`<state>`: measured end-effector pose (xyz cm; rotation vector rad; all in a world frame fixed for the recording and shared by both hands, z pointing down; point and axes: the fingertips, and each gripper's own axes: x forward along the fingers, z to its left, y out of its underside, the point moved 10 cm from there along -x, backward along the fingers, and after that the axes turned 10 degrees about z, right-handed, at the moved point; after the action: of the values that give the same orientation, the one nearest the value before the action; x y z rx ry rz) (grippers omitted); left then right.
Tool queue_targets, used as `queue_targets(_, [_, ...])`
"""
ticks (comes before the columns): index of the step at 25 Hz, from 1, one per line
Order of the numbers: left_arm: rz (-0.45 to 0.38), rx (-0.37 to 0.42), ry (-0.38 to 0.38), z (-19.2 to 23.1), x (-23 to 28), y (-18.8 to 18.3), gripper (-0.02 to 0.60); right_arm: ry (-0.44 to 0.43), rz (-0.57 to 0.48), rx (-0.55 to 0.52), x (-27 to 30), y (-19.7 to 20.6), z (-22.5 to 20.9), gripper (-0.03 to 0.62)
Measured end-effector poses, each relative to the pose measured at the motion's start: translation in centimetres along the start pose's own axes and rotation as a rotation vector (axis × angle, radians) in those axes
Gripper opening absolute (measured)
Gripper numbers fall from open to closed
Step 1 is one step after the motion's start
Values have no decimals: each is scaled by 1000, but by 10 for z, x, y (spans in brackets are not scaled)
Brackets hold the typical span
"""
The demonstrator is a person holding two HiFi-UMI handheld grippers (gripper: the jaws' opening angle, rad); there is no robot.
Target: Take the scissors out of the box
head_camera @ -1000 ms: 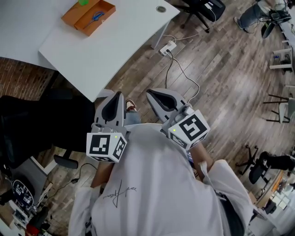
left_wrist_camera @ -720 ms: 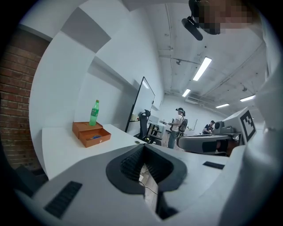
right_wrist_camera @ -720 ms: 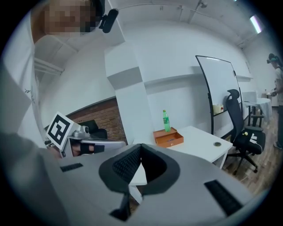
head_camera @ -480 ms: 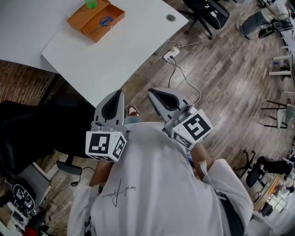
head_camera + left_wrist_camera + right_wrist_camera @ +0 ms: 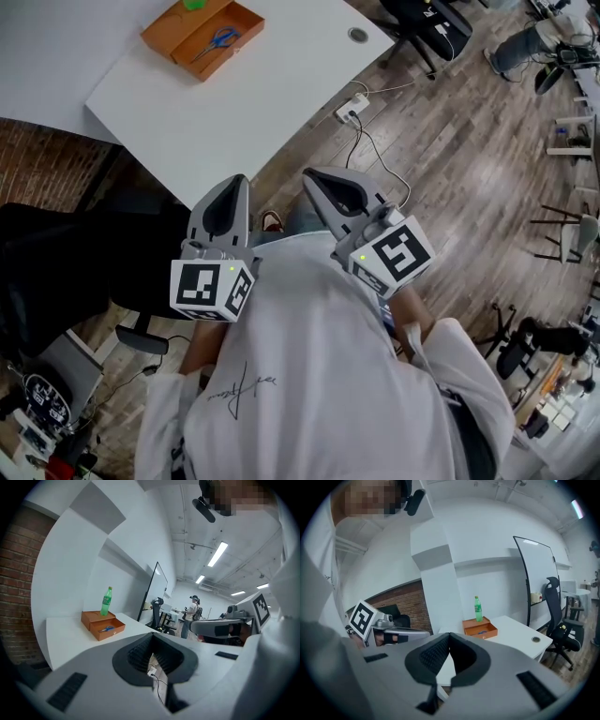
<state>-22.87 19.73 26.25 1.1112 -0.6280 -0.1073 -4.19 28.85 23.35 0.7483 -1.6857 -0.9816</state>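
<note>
An open orange box [image 5: 202, 37] sits far back on the white table [image 5: 234, 103]. Blue-handled scissors [image 5: 217, 39] lie inside it, and a green bottle [image 5: 194, 4] stands behind it. My left gripper [image 5: 233, 181] and right gripper [image 5: 312, 175] are held side by side over the floor, just short of the table's near edge and far from the box. Both are shut and empty. In the left gripper view the box [image 5: 103, 625], scissors [image 5: 108, 629] and bottle [image 5: 106, 601] lie ahead to the left. In the right gripper view the box [image 5: 480, 627] is ahead past the shut jaws.
A power strip [image 5: 354, 103] with trailing cables lies on the wood floor by the table's corner. Black office chairs [image 5: 417, 17] stand at the back right and another black chair [image 5: 56, 262] at my left. A cable grommet [image 5: 357, 35] sits in the tabletop. A whiteboard [image 5: 539, 573] stands beyond the table.
Both grippers have moved forward toward the table, still shut and side by side. The table and box sit lower and further right in the head view.
</note>
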Motion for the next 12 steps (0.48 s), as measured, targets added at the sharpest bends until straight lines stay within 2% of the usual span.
queue_targets(8, [17,-46,-34,11,14,5,3,41,-17,-9,5,-6,-26,9])
queue_targets(12, [-12,-55,-44,13,30,-3,3,33,-19,-17,15,-11,-48,9])
